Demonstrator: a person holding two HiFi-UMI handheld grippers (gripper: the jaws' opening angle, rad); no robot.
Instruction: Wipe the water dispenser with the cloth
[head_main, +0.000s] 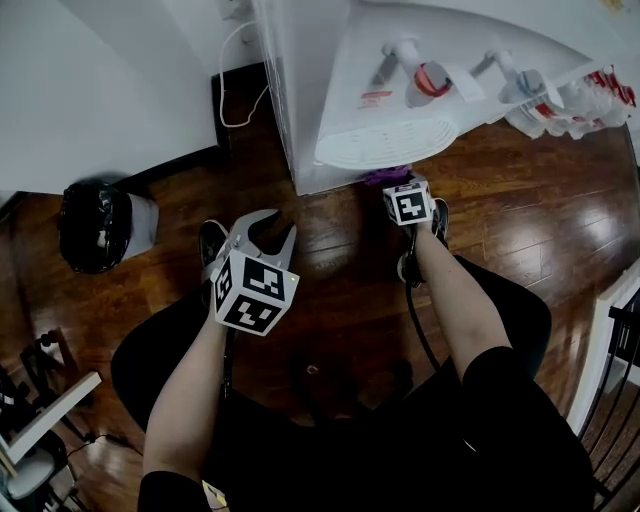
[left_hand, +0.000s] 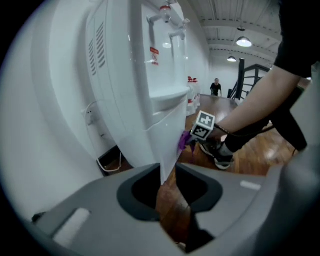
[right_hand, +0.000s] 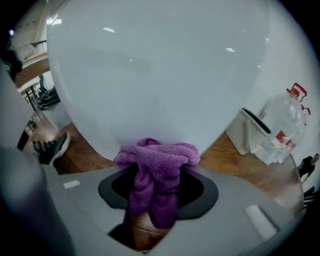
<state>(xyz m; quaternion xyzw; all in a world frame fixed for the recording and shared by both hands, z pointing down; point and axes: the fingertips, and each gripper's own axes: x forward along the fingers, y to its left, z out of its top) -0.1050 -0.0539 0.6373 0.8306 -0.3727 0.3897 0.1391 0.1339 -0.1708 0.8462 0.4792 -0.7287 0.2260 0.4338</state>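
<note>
The white water dispenser (head_main: 400, 110) stands ahead on the wooden floor, its two taps near the top of the head view. My right gripper (head_main: 392, 186) is shut on a bunched purple cloth (head_main: 383, 177), low against the dispenser's front. In the right gripper view the cloth (right_hand: 157, 160) fills the jaws of that gripper (right_hand: 159, 172) and touches the white panel (right_hand: 150, 75). My left gripper (head_main: 268, 228) hangs over the floor to the dispenser's left, shut and holding nothing. The left gripper view shows its jaws (left_hand: 170, 170) aimed at the dispenser's lower corner (left_hand: 167, 150), with the cloth (left_hand: 184, 140) beyond.
A bin lined with a black bag (head_main: 100, 225) sits by the wall at left. A white cable (head_main: 235, 90) runs behind the dispenser. Several water bottles (head_main: 580, 100) stand to its right. My shoes (head_main: 437, 225) are on the floor beneath the grippers. Black railings (head_main: 620, 350) stand at far right.
</note>
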